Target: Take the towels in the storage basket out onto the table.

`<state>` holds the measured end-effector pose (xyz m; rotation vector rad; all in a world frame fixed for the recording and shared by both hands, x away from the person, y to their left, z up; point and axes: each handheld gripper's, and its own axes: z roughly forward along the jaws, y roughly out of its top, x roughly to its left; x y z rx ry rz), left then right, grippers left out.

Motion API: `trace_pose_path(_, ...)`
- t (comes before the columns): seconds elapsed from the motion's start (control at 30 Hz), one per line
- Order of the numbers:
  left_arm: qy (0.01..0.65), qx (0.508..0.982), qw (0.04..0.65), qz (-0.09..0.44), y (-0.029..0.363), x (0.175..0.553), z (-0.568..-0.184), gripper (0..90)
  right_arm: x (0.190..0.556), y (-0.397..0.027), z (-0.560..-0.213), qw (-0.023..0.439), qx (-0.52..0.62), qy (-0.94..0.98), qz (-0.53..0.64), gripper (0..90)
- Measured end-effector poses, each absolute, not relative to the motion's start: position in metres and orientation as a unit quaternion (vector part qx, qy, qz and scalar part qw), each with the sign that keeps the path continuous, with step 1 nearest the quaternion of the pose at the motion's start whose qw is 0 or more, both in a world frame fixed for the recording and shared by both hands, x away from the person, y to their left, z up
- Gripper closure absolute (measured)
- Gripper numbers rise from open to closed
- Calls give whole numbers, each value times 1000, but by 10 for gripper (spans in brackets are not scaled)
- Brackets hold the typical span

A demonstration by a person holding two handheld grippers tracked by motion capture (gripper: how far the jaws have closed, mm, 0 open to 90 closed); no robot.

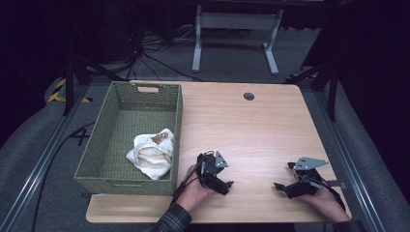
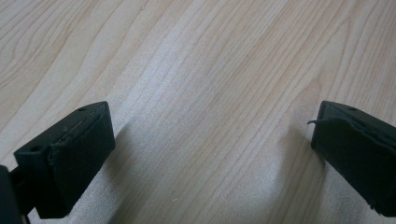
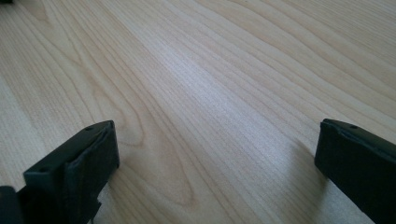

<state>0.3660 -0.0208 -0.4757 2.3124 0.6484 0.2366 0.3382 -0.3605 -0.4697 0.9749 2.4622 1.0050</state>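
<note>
High view: both claws rest low on the bare wood desk [image 1: 251,130] near the person's edge, left claw [image 1: 216,170] just right of the green woven basket [image 1: 104,140], right claw [image 1: 285,180] well apart toward the right edge. Each is held in a hand, forearms entering from the bottom. The white cloth [image 1: 151,153], bunched up with a brownish patch on top, lies inside the basket at its near right corner, against the right wall. Nothing else sits on the desk besides a small dark hole at the far side.

Left gripper view: left claw [image 2: 212,154] has its jaws spread wide, only wood grain between them, nothing gripped. Right gripper view: right claw [image 3: 217,163] is the same, jaws wide apart over bare wood, empty.

Step in hand, as I judge it: a rest or ready pose, no reach begun, cloth untouched. Whether this is the start or the end of the work cannot be told from these frames; the cloth in the basket fits either.

Next move, if the cloth is to be handled: the left claw is nearest, so it would need to lift clear of the basket's right wall, come over the rim, drop onto the bunched cloth and close on a fold. The soft cloth will likely sag and drag when lifted, so a pinch near the top of the bundle looks best. The right claw has farther to travel and may only help spread or steady.
</note>
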Motion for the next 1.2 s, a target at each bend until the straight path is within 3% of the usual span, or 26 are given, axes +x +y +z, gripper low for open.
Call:
trace_pose_path(0.67, 266, 898, 345, 65, -16, 368, -468, 13, 338, -361, -470, 153, 340, 860, 350, 0)
trace_pose_path(1.2, 271, 889, 360, 78, -1, 369, -451, 18, 338, -361, -470, 154, 339, 860, 350, 0)
